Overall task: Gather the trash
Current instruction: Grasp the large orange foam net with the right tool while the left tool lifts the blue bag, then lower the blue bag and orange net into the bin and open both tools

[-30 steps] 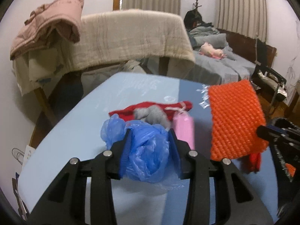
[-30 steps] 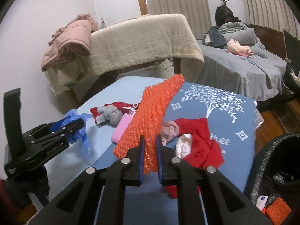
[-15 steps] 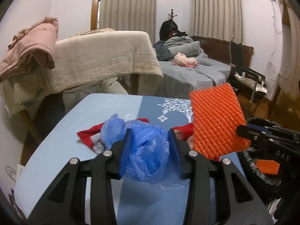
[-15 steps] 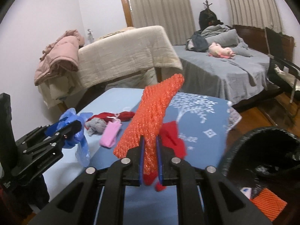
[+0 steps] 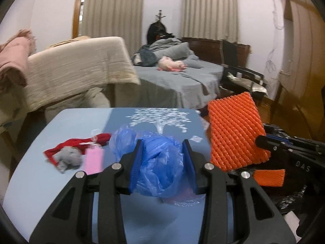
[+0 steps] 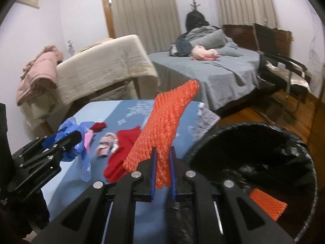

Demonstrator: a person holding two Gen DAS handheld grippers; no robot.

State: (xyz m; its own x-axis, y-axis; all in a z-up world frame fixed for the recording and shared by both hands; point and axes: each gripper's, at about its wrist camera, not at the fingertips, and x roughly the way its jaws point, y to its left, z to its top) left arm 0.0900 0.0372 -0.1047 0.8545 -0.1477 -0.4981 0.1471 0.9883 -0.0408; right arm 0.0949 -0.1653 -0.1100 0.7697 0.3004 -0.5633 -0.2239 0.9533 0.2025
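My left gripper [image 5: 163,162] is shut on a crumpled blue plastic bag [image 5: 160,166], held above the blue tablecloth [image 5: 61,134]. My right gripper [image 6: 162,158] is shut on an orange foam net [image 6: 166,126], which stands up from its blue pads. In the left wrist view the orange foam net [image 5: 235,134] hangs at the right, over the black-lined trash bin [image 5: 284,187]. The trash bin [image 6: 264,152] opens just right of my right gripper, with another orange net piece [image 6: 268,203] lying inside. The left gripper [image 6: 67,140] with the blue bag shows at the left of the right wrist view.
On the table lie a red cloth [image 5: 77,144] with a grey sock [image 5: 69,158], a pink packet [image 5: 94,160], a pink sock [image 6: 105,142] and a red garment [image 6: 121,152]. Behind stand a blanket-draped rack [image 5: 77,71], a grey bed [image 5: 178,77] and a chair [image 5: 241,75].
Both grippers have swung to the right with their loads. The table items slid left in view, and the black bin has come in under the orange net.
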